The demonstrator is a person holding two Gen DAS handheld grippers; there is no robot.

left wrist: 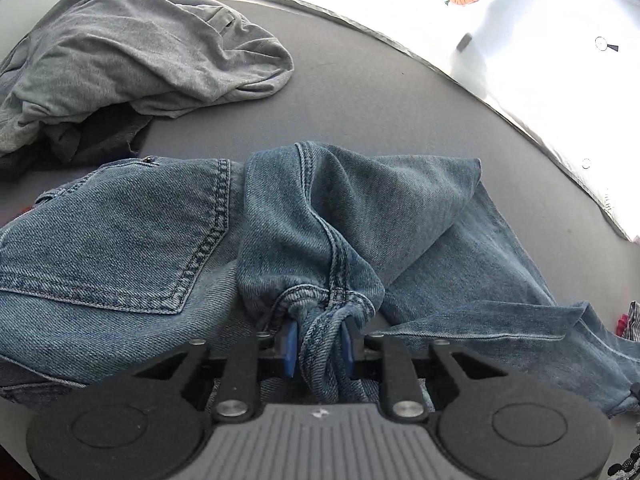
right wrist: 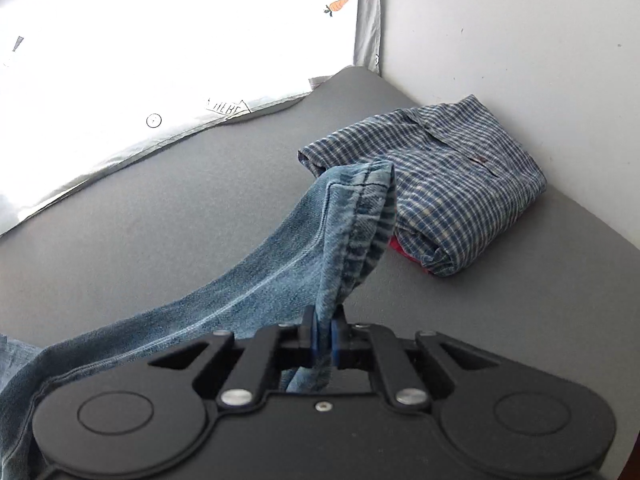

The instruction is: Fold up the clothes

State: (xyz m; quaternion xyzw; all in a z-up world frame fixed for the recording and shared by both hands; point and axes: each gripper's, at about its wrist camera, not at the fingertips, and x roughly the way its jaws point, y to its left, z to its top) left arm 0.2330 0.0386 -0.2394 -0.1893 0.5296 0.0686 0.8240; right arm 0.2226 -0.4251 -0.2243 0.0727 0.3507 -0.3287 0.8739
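I've got L gripper [left wrist: 319, 342] clamped on jeans [left wrist: 120, 240] crotch seam, R gripper [right wrist: 321, 340] pinching the leg hem, over grey tabletop [left wrist: 360, 100].

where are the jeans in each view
Left wrist: the jeans fill the middle and lower picture, bunched at the crotch seam in the left gripper.
Right wrist: a leg runs from lower left up to centre, hem end pinched in the right gripper.
Shared landmark: the white carrot-print sheet.
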